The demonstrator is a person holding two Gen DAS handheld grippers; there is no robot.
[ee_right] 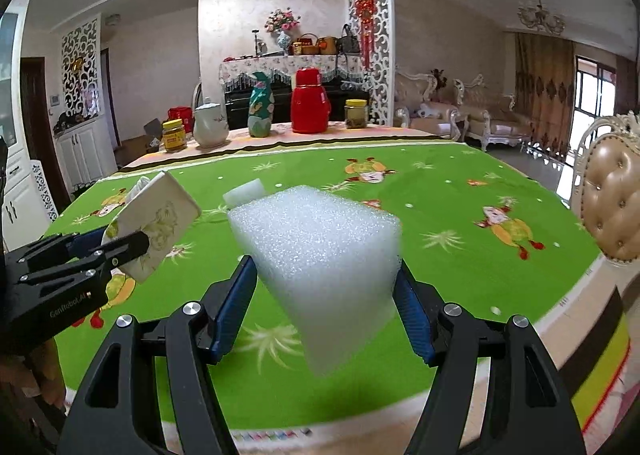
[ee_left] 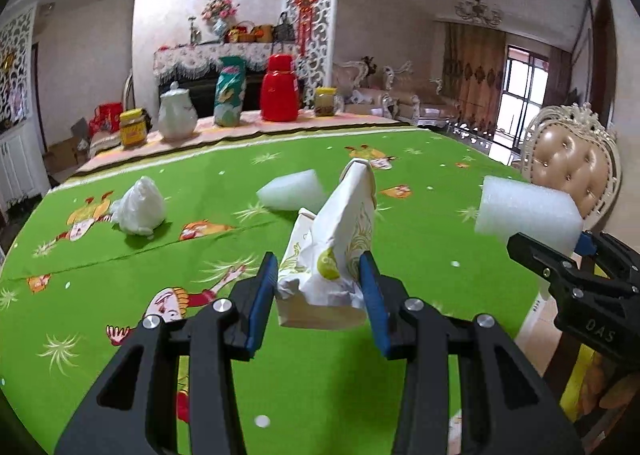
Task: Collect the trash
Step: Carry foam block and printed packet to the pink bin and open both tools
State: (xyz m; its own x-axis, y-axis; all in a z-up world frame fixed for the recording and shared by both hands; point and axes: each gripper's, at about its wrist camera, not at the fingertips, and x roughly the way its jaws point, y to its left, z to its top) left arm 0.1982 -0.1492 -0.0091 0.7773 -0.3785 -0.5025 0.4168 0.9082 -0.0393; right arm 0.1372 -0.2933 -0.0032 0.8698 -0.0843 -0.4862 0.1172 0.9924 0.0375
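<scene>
Currently, left gripper [ee_left: 319, 283]: closed on the crumpled paper bag [ee_left: 332, 247], blue pads pressed to both its sides, holding it up off the green tablecloth [ee_left: 280, 375].
Paper bag: white with yellow-green print, creased, its folded top pointing away from the camera; whether anything is inside cannot be told. In the right wrist view it shows at the left edge, pinched in the left gripper [ee_right: 132, 243].
Right gripper [ee_right: 326, 303]: clamped around a white foam block [ee_right: 324, 271], one pad against each side, the block lifted clear of the cloth and casting a shadow below.
Foam block from the left view: at the right edge [ee_left: 528, 215], held in the right gripper [ee_left: 576, 251] near the padded chair [ee_left: 572, 163].
On the table: a second foam piece [ee_left: 292, 189] lying just beyond the paper bag; a knotted white plastic bag [ee_left: 140, 207] to the left, well apart from both grippers, contents hidden.
Containers at the far edge: a yellow-lidded jar [ee_left: 133, 129] with yellowish contents, a white teapot [ee_left: 176, 113], a green patterned pouch [ee_left: 230, 91] standing upright, a red thermos [ee_left: 280, 89], and a second yellow-lidded jar [ee_left: 326, 101] holding something dark greenish.
</scene>
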